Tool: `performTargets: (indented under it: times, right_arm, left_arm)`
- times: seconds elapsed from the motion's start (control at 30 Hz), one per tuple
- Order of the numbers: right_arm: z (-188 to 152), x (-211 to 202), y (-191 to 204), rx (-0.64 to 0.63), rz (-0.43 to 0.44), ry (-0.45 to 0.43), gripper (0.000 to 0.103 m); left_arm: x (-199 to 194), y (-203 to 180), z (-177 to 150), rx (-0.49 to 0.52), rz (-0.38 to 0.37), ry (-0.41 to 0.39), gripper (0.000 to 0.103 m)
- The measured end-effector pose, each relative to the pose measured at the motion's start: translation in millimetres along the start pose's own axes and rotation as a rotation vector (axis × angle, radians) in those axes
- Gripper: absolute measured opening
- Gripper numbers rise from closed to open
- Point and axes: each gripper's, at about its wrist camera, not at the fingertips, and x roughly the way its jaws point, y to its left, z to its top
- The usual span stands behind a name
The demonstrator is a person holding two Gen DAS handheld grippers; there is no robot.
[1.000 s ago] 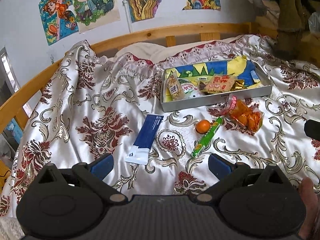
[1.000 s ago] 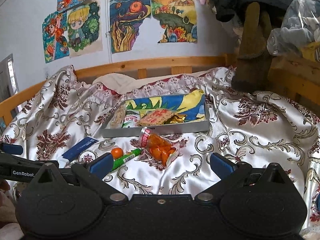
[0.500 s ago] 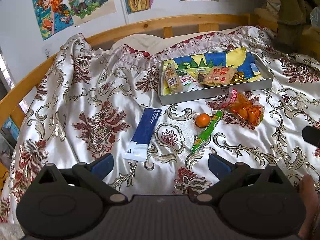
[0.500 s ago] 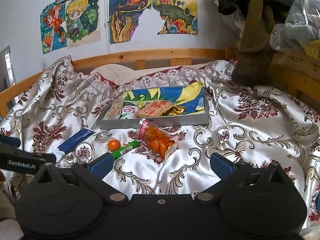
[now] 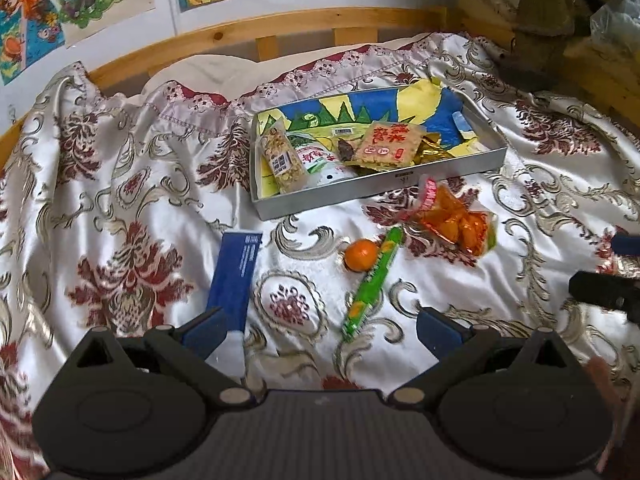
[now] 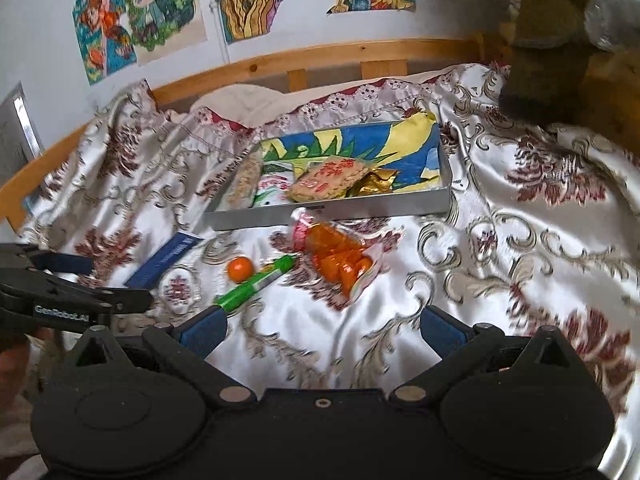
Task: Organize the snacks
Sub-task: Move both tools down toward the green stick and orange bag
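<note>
A grey metal tray (image 5: 400,186) (image 6: 360,208) lies on the bed and holds several snack packets on a colourful liner. In front of it lie a bag of orange snacks (image 5: 456,220) (image 6: 340,260), a small orange (image 5: 361,255) (image 6: 240,269), a green stick packet (image 5: 372,284) (image 6: 256,284) and a blue-and-white packet (image 5: 236,280) (image 6: 164,260). My left gripper (image 5: 320,330) is open, low over the cloth, with the green stick just ahead. My right gripper (image 6: 322,330) is open, nothing between its fingers, the orange bag ahead of it.
A satin bedspread (image 5: 120,200) with red and gold patterns covers the bed. A wooden rail (image 5: 280,28) and a wall with drawings (image 6: 248,4) stand behind. A brown hanging thing (image 6: 548,40) is at the right. The other gripper (image 6: 60,296) shows at the left edge.
Both grippers have moved forward and tilted down towards the loose snacks, which now look larger and closer. Both stay open. No snack has moved.
</note>
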Motion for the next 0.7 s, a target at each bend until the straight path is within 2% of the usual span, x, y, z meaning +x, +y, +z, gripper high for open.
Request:
performTargets:
  times: [0.13,0.23,0.4,0.53,0.7]
  right_arm:
    - [12.0,32.2,-19.9,0.108,0.088,0.108,0.102]
    - [18.3,51.6,-35.3,0.184,0.08,0.142,0.102]
    - [26.6,72.8,-43.8,0.183,0.044,0.147,0.102]
    - [27.5,90.2,-47.5,0.198,0.063,0.18,0.102]
    - [32.0,104.4,-40.0,0.099,0.05,0.184,0.102]
  left_arm:
    - [15.4,3.9,4.7,-0.002,-0.002,0.015,0.103]
    - [24.8,7.9,7.4,-0.02,-0.012,0.038,0.103]
    - [38.6,14.2,11.1,-0.04,-0.016,0.066,0.103]
    - [52.4,12.9,10.1,-0.02,-0.019,0.109,0.103]
    - [67.4,4.1,9.5,0.034,-0.042,0.136,0.103]
